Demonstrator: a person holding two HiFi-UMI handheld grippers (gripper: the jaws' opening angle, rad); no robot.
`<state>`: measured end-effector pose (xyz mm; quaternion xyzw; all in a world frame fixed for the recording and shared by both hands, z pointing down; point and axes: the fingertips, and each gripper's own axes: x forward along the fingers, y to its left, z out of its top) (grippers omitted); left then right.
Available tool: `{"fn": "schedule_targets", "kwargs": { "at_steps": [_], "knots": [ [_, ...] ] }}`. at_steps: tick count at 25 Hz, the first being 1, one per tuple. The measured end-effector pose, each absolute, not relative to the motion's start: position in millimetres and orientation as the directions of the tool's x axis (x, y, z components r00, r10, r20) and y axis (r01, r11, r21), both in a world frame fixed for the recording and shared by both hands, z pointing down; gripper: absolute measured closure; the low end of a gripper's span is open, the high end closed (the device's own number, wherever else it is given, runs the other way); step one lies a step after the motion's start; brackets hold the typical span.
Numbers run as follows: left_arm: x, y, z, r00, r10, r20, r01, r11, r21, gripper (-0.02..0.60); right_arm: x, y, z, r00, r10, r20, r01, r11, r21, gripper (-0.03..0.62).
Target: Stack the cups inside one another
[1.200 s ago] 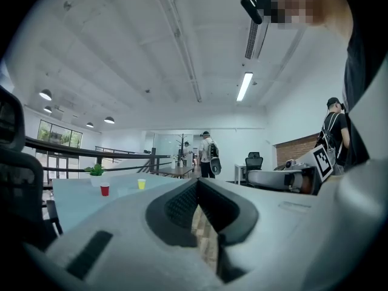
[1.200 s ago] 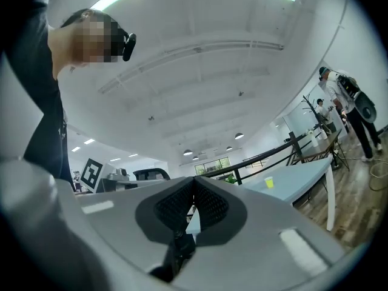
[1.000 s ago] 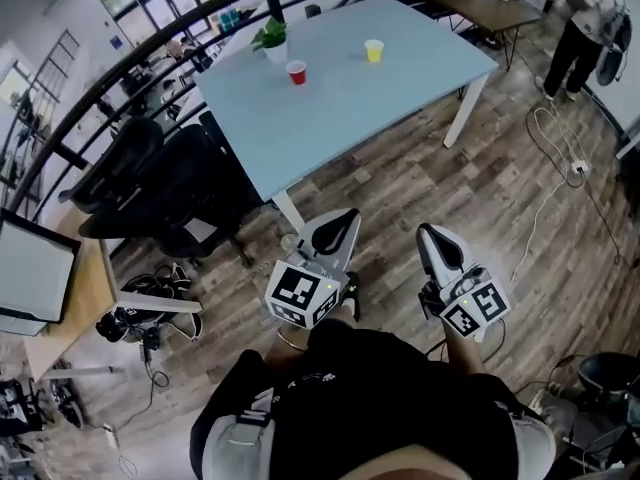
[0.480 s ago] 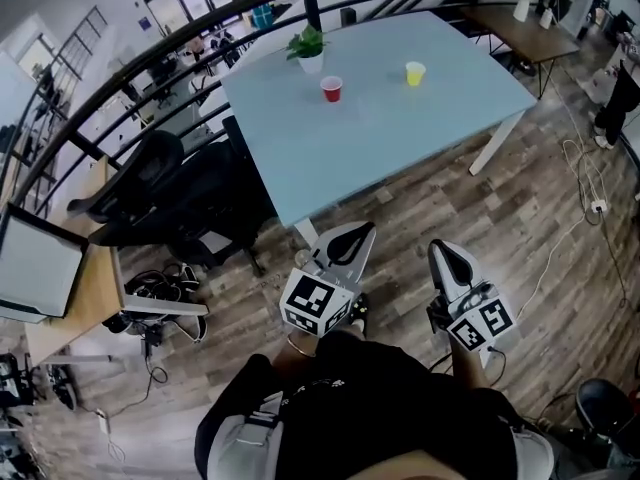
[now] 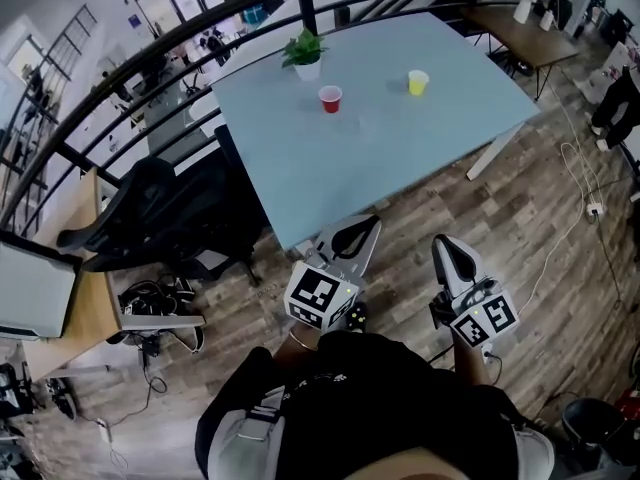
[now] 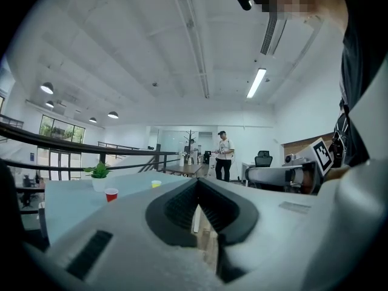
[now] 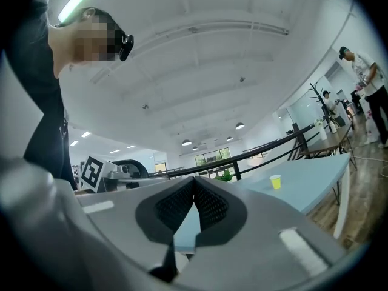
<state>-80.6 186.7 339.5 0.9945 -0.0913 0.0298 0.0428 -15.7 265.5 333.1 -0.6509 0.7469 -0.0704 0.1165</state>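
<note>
Left tool (image 6: 197, 183): the jaws are seen pressed together at the tips with nothing between them. It is held level in front of the body and aimed at the counter (image 5: 400, 153).
Right tool (image 7: 194, 180): the jaws are likewise closed and empty. It is carried beside the left tool, a little further from the counter's near corner.
Red cup (image 5: 329, 98): it stands upright, mouth up, on the far part of the counter, near the plant (image 5: 305, 53) and well apart from both tools.
Yellow cup (image 5: 418, 82): it stands upright to the right of the red cup, apart from it. Nothing is stacked yet.
Handling: both cups are judged to be thin, light disposable ones, easily dented by a hard squeeze and easily tipped or pushed along the smooth top.
Where to hold: the wall just under the rim is judged best, with one jaw inside and one outside, or the upper body taken across with gentle pressure. The other cup may need steadying while it is nested.
Change from earlier: the counter and cups are now seen closer and lower in the head view, and its near corner has been brought almost to the left tool's tip. The cups are unmoved on the top. Both tools have been kept closed.
</note>
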Motion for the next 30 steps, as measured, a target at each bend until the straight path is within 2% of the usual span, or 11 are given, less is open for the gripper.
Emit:
{"fn": "schedule_targets", "kwargs": {
  "at_steps": [12, 19, 25, 30],
  "knots": [
    [-68, 117, 343, 0.988, -0.152, 0.04, -0.156, -0.982, 0.105, 0.598, -2, 200, 334, -0.095, -0.993, -0.064, -0.966, 0.108, -0.237, 0.595],
    [-56, 118, 349, 0.993, -0.118, 0.028, -0.121, -0.984, 0.135, 0.598, 9, 205, 335, -0.047, -0.999, -0.023, -0.973, 0.051, -0.224, 0.595],
    [-59, 109, 348, 0.986, -0.162, 0.033, -0.164, -0.979, 0.122, 0.598, 18, 193, 333, -0.079, -0.996, -0.035, -0.973, 0.085, -0.216, 0.595],
    [-62, 90, 352, 0.967, -0.249, 0.059, -0.254, -0.961, 0.106, 0.598, 33, 167, 334, -0.14, -0.988, -0.064, -0.962, 0.151, -0.228, 0.595]
  ]
}}
